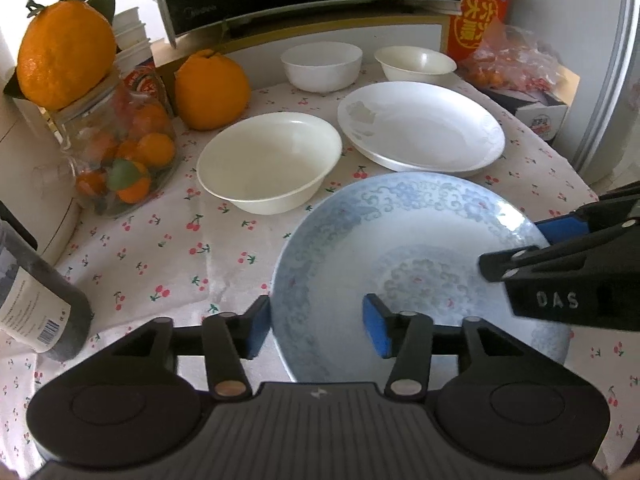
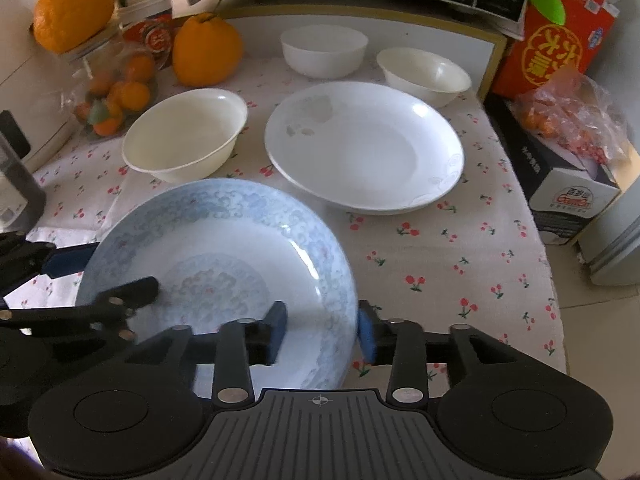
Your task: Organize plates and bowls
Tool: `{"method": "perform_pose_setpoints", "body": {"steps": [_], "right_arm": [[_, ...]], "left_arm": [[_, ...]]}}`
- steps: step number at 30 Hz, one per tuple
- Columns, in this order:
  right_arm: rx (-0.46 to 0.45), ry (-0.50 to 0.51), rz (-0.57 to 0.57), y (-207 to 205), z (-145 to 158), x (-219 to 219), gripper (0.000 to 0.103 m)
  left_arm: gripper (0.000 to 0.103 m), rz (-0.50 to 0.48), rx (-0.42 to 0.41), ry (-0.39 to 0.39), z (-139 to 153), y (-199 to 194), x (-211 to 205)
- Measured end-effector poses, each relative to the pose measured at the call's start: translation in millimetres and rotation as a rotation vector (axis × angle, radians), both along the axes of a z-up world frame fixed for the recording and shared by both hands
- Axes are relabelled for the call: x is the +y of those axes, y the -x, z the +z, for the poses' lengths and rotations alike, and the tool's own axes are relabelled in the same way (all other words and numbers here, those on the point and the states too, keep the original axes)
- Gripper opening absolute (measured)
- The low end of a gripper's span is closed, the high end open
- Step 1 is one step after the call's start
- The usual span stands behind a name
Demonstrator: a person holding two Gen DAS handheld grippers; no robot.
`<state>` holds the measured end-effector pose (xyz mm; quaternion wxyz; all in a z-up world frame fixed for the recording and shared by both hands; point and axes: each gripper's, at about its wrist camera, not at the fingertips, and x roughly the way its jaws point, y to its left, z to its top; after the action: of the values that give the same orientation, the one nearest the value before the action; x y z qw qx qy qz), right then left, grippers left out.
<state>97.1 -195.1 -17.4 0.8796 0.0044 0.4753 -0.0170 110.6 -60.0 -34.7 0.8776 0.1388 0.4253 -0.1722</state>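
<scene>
While both tongs straddle opposite edges of the blue-patterned plate (image 1: 404, 264), neither set of pads presses on it. Left tongs (image 1: 318, 330): jaws part open, rim between the blue pads with clear gaps on both sides. Right tongs (image 2: 322, 330): jaws part open, the plate's right rim between the pads — no visible contact. The plate lies on the counter (image 2: 460, 264), which carries a cherry-print cloth, nearest the camera. Behind it sits a plain white deep plate (image 2: 364, 146), just apart from it. A wide cream bowl (image 2: 184, 142) stands to the left of the white plate. Two smaller bowls stand at the back — a white bowl (image 2: 324, 52) and a cream bowl (image 2: 424, 74). A large orange (image 2: 207, 50) rests at back left, beside a glass jar (image 1: 116, 152) of small oranges.
</scene>
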Motion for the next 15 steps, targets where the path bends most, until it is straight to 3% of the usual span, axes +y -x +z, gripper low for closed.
{"method": "perform_pose_setpoints", "body": {"steps": [1, 7, 15], "right_arm": [[0.003, -0.003, 0.007, 0.4, 0.4, 0.7, 0.054], [0.002, -0.001, 0.006, 1.4, 5.2, -4.2, 0.073], [-0.018, -0.023, -0.031, -2.4, 21.1, -21.5, 0.084]], "left_arm": [[0.055, -0.002, 0.003, -0.001, -0.3, 0.1, -0.3], [0.071, 0.018, 0.026, 0.000, 0.1, -4.5, 3.7], [0.086, 0.100, 0.051, 0.076, 9.4, -12.5, 13.8]]}}
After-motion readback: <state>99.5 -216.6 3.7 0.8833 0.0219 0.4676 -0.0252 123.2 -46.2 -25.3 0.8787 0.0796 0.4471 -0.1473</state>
